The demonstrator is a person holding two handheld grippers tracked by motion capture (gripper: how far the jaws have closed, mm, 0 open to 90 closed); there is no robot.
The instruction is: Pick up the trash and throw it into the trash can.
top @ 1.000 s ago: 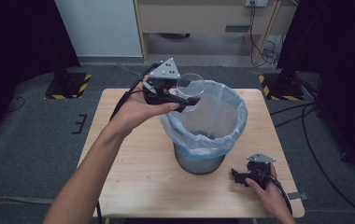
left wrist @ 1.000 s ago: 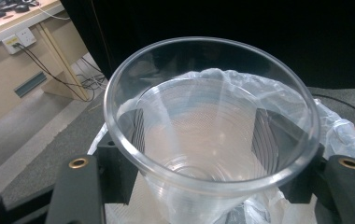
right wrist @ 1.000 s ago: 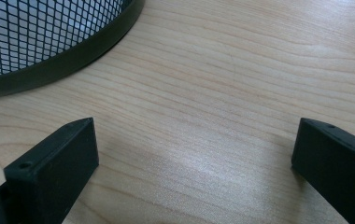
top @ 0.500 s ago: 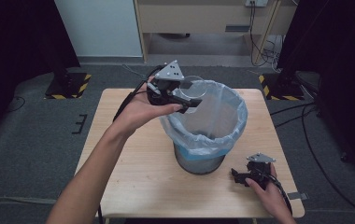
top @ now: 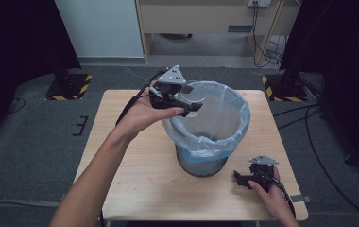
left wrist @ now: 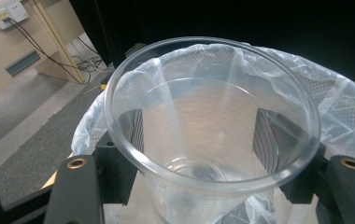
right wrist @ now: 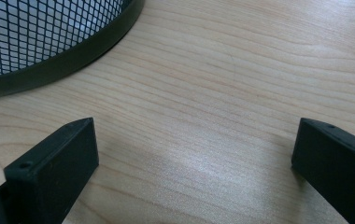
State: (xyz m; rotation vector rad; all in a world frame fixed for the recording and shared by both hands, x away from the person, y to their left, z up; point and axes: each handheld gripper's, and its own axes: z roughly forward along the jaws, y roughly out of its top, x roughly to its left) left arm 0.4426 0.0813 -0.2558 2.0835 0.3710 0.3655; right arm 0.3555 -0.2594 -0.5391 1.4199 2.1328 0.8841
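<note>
Since a moment ago we have tipped the left claw lower over the lined bin, pinching the clear cup above its mouth, ready to drop. Our right claw rests spread and empty on the worktop. We cannot see the bin's inside bottom.

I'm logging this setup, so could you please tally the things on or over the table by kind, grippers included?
Clear plastic cup, held by the left gripper over the bin: 1
Mesh waste bin with a plastic liner: 1
Grippers, left gripper and right gripper: 2
Total: 4
</note>
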